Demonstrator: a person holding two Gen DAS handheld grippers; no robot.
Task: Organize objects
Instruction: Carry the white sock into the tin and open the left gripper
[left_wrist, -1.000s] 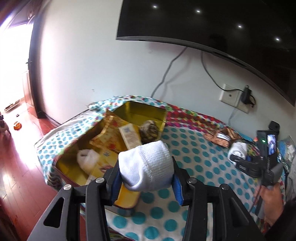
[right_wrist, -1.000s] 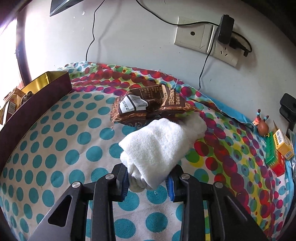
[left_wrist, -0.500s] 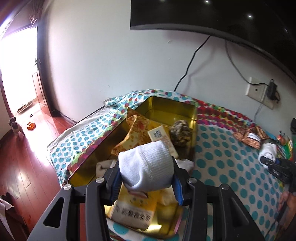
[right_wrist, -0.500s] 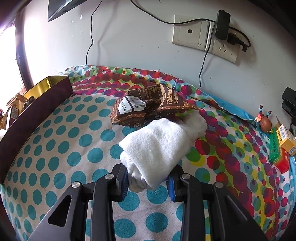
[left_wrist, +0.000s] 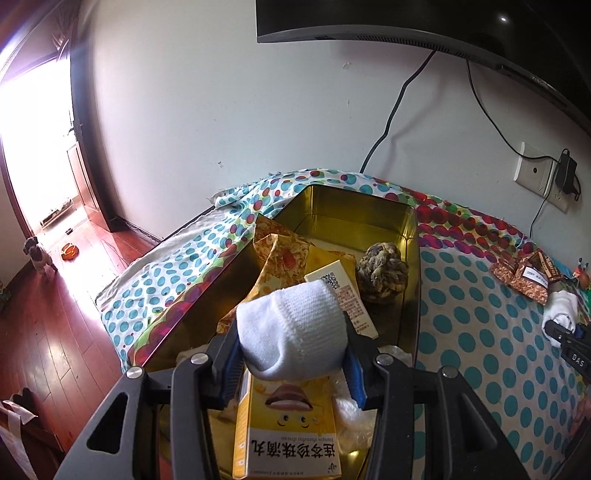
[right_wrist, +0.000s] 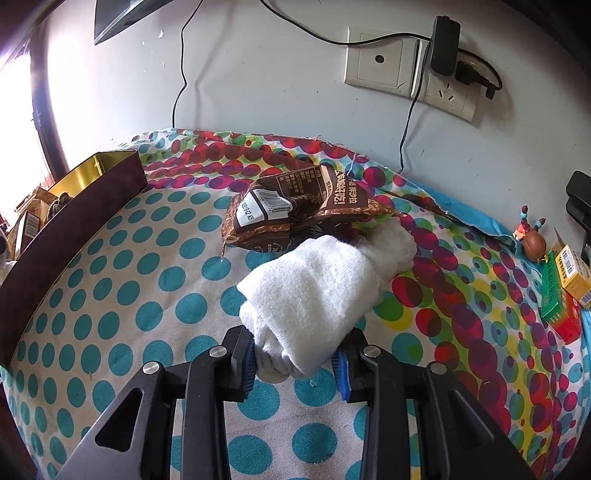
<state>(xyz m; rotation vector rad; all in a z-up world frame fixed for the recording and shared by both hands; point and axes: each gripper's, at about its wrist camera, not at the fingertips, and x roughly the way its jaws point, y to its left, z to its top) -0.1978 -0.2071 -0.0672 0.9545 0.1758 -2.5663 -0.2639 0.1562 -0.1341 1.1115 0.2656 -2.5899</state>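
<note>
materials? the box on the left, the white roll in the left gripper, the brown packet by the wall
Box: looks like tin-plate metal, shiny gold inside with mirror-like reflections, dark matte outside.
White roll: knit fabric, likely cotton; ribbed weave shows, soft matte.
Brown packet: thin plastic or foil film, probably; crinkled, slightly glossy, printed.

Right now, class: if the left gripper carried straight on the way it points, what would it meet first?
The left gripper, shut on a rolled white sock, points down into the gold tin. It would probably meet the yellow box lying just beneath it first, though depth is hard to judge.
</note>
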